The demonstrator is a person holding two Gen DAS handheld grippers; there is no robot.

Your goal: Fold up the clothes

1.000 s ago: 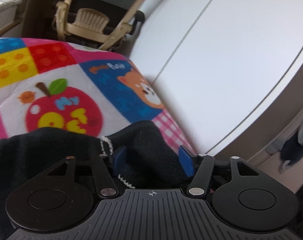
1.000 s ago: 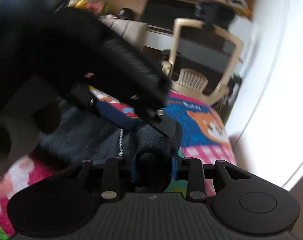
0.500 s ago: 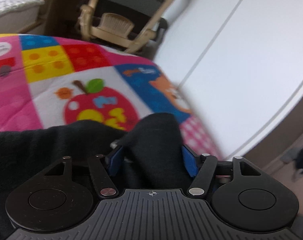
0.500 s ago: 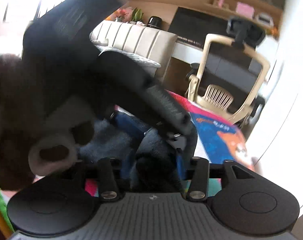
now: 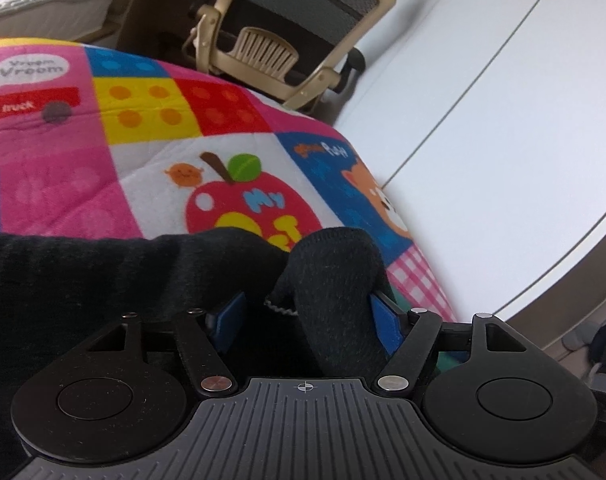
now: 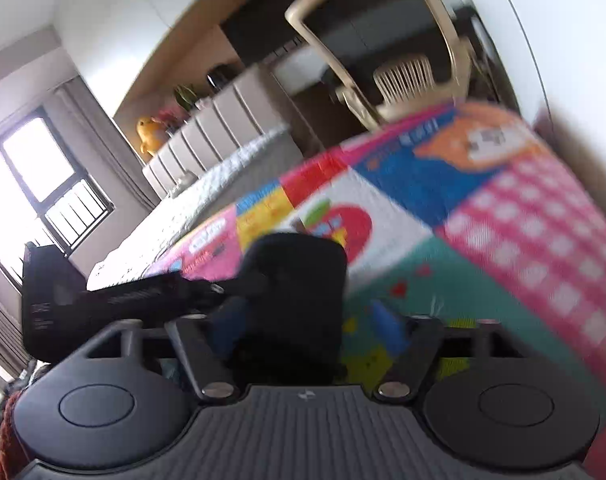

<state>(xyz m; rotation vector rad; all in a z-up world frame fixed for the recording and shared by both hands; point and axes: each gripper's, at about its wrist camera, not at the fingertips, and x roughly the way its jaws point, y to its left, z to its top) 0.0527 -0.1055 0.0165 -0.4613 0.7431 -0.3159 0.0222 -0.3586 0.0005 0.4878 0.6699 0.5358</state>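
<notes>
A black knit garment (image 5: 103, 280) lies on the bright patchwork blanket (image 5: 151, 184). In the left wrist view a rolled fold of it (image 5: 335, 264) sits between the blue pads (image 5: 385, 322) of my left gripper (image 5: 307, 308). The jaws are opening and the left pad stands off the cloth. In the blurred, tilted right wrist view a dark lump of the garment (image 6: 295, 280) rests between the jaws of my right gripper (image 6: 307, 320). Those jaws are opening too, and the right pad (image 6: 387, 328) is clear of the cloth. The left gripper's black body (image 6: 103, 300) shows at the left.
A beige office chair (image 5: 271, 40) stands past the blanket's far edge. White cabinet doors (image 5: 483, 100) run close along the right side. A bed with a padded headboard (image 6: 207, 136) and a window (image 6: 35, 172) lie to the left.
Both pairs of jaws have spread wider and the cloth sits looser between them. The right gripper has rolled sharply, tilting its view. The left gripper has shifted, showing more blanket.
</notes>
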